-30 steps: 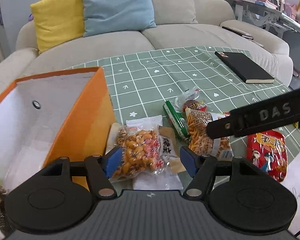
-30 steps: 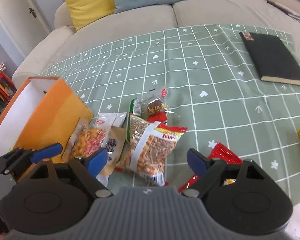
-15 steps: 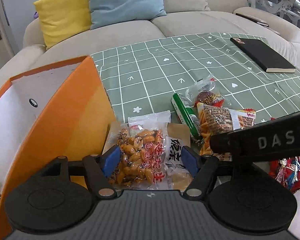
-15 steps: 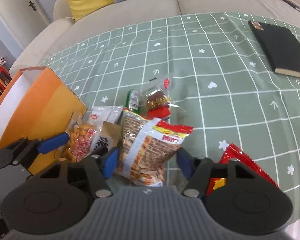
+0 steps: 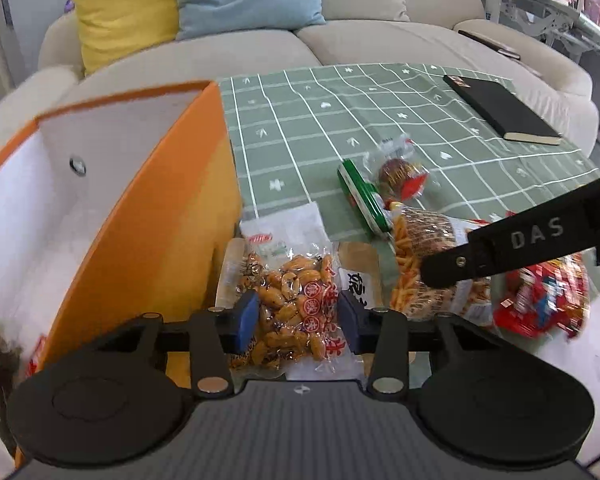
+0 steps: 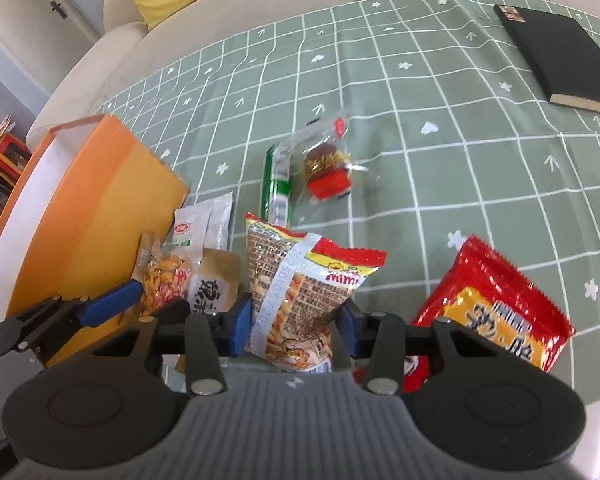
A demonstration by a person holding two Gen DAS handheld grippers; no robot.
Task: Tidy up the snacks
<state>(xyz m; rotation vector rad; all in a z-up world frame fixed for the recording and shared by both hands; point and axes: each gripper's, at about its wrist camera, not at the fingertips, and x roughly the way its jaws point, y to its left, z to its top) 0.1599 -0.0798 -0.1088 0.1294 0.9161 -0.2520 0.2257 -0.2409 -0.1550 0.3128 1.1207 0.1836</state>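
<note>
Box (image 5: 172, 208) first, orange outside and white inside, standing open at the far left of my table; in my left camera I can make out something green and dark low in its near corner, blurred, so I judge a little has already gone in but cannot name it; just beside its orange wall lies the clear bag of orange nuts (image 5: 296, 304), and my left gripper (image 5: 298, 320) straddles it, the blue pads closing in with the bag between them, close to its sides, though I cannot tell that they press yet; under that bag sit a white packet (image 5: 288, 228) and a brown paper pouch (image 5: 360, 268); next along, the striped bag of sticks (image 6: 296, 296) stands between the pads of my right gripper (image 6: 296, 326), which is closing too, the left pad touching the bag's edge and the right one just beside it; beyond it lie a green stick pack (image 6: 274, 184) and a small clear wrapper with a red-and-brown sweet (image 6: 326, 172); to the right rests the red packet (image 6: 496, 304), untouched; far right, a black notebook (image 6: 556, 52) on the green checked cloth (image 6: 420, 128), no part of my job; by my reckoning most of the sorting is left: seven snacks are outside the box, two about to be lifted
</note>
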